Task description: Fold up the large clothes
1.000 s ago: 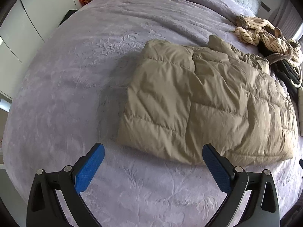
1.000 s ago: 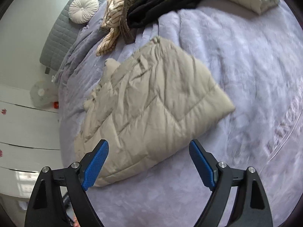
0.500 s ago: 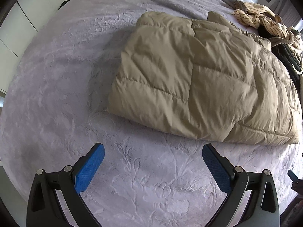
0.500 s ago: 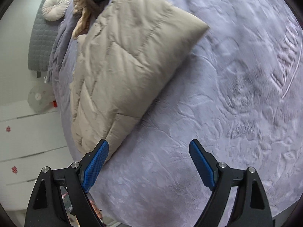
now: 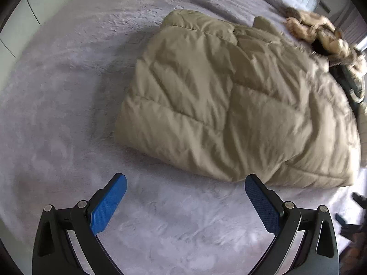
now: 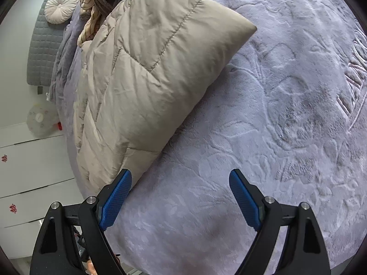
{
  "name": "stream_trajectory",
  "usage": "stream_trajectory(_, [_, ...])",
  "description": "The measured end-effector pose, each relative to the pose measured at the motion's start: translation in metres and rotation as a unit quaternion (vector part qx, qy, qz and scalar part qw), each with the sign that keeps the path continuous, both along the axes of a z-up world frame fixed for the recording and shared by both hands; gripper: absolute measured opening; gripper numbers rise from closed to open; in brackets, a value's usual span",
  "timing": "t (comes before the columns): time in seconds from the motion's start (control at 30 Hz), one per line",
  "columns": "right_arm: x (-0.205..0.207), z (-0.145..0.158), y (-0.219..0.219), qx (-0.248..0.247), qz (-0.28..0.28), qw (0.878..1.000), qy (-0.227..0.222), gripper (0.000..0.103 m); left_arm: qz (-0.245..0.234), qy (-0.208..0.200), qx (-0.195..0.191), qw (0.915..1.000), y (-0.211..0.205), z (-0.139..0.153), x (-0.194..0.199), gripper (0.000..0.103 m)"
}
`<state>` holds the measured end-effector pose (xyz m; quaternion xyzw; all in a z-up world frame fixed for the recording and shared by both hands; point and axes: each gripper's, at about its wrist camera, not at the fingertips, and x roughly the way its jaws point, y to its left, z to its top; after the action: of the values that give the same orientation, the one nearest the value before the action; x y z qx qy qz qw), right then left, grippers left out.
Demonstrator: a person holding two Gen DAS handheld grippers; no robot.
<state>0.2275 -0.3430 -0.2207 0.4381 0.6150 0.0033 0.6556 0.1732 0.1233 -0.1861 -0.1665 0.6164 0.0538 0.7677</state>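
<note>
A beige quilted puffer jacket (image 5: 229, 100) lies folded into a thick rectangle on the lilac bedspread (image 5: 68, 91). In the right wrist view the jacket (image 6: 142, 68) fills the upper left. My left gripper (image 5: 185, 190) is open and empty, just in front of the jacket's near edge. My right gripper (image 6: 181, 190) is open and empty; its left finger (image 6: 117, 197) is at the jacket's near corner, whether touching I cannot tell.
A heap of striped and dark clothes (image 5: 325, 36) lies beyond the jacket. A round white cushion (image 6: 60, 5) rests against the grey quilted headboard (image 6: 43, 45). White drawers (image 6: 29, 171) stand beside the bed. The bedspread (image 6: 286, 114) spreads out to the right.
Both grippers have moved closer to the jacket's near edge. The right gripper swung from over the whole jacket down to its near corner. The jaws stayed open.
</note>
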Motion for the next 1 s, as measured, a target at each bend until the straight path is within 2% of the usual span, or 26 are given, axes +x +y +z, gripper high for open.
stream_trajectory(0.07, [0.0, -0.002, -0.003, 0.006, -0.006, 1.0, -0.006, 0.089, 0.026, -0.005, -0.051, 0.9983, 0.013, -0.007, 0.001, 0.103])
stream_trajectory(0.13, [0.003, -0.003, -0.004, 0.013, -0.013, 1.0, -0.011, 0.089, 0.063, -0.006, -0.111, 0.9918, 0.028, -0.016, 0.0, 0.103])
stream_trajectory(0.2, [0.007, -0.007, -0.006, 0.027, -0.023, 0.999, -0.018, 0.089, 0.091, -0.008, -0.168, 0.9816, 0.042, -0.026, -0.001, 0.103])
stream_trajectory(0.27, [0.011, -0.01, -0.008, 0.043, -0.031, 0.998, -0.025, 0.089, 0.108, -0.011, -0.198, 0.9742, 0.051, -0.035, -0.001, 0.103])
stream_trajectory(0.33, [0.015, -0.013, -0.009, 0.055, -0.036, 0.997, -0.032, 0.089, 0.113, -0.008, -0.213, 0.9705, 0.056, -0.046, 0.004, 0.103])
stream_trajectory(0.47, [0.031, -0.026, -0.007, 0.087, -0.045, 0.994, -0.044, 0.089, 0.114, -0.008, -0.216, 0.9697, 0.056, -0.061, 0.016, 0.103])
stream_trajectory(0.63, [0.052, -0.046, -0.001, 0.113, -0.059, 0.99, -0.054, 0.089, 0.108, -0.028, -0.211, 0.971, 0.048, -0.061, 0.033, 0.103])
stream_trajectory(0.83, [0.074, -0.056, -0.001, 0.157, -0.103, 0.978, -0.089, 0.089, 0.124, -0.035, -0.209, 0.9693, 0.047, -0.068, 0.051, 0.103])
stream_trajectory(1.0, [0.091, -0.074, 0.005, 0.169, -0.115, 0.975, -0.085, 0.089, 0.14, -0.036, -0.186, 0.9718, 0.044, -0.07, 0.059, 0.102])
